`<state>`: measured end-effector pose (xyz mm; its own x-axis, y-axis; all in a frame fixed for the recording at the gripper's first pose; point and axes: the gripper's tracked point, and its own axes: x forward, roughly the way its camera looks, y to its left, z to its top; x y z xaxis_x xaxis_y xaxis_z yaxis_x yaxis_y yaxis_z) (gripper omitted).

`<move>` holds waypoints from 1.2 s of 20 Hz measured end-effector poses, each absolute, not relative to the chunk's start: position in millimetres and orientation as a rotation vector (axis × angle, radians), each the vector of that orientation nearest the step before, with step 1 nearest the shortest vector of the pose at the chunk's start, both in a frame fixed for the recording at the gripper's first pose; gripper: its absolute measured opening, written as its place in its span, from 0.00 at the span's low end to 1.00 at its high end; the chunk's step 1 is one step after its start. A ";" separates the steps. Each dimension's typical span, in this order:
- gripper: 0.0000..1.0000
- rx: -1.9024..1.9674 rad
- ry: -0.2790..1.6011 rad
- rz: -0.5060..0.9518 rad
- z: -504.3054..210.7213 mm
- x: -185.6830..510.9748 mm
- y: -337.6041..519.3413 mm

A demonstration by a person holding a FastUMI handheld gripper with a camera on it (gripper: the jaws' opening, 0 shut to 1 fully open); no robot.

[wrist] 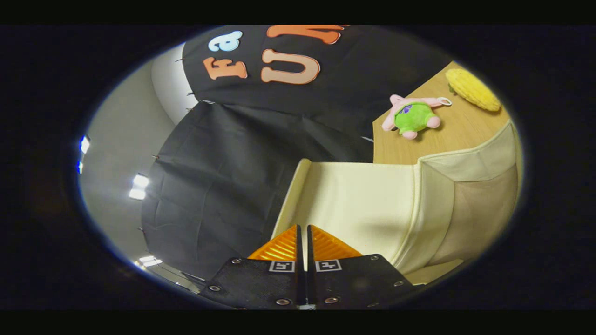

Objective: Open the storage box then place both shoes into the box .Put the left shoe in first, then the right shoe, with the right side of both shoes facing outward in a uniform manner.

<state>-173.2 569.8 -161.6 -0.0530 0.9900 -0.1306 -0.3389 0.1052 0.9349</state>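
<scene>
I see my gripper (305,232) jaws clenched on the cream fabric storage box's lid (354,204) | box (470,218) on light wooden desk (461,130) | pink-green plush toy (413,116), yellow corn toy (472,89) beyond

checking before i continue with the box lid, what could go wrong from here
1. The tool has its fingers nearly closed on what looks like the edge of the cream lid of the storage box; a thin hold like that may slip and drop the lid.
2. The plush toy and the yellow corn toy lie on the table beyond the box, so pushing it could knock them.
</scene>
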 end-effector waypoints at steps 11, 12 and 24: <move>0.02 0.698 0.973 1.317 -154.6 -165.7 567.8; 0.02 0.664 0.942 1.314 -152.8 -162.4 561.3; 0.79 0.389 0.602 1.064 -145.3 -70.9 424.5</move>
<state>-70.9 424.5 -145.3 0.3501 0.8970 -0.2699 -0.6931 0.4419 0.5695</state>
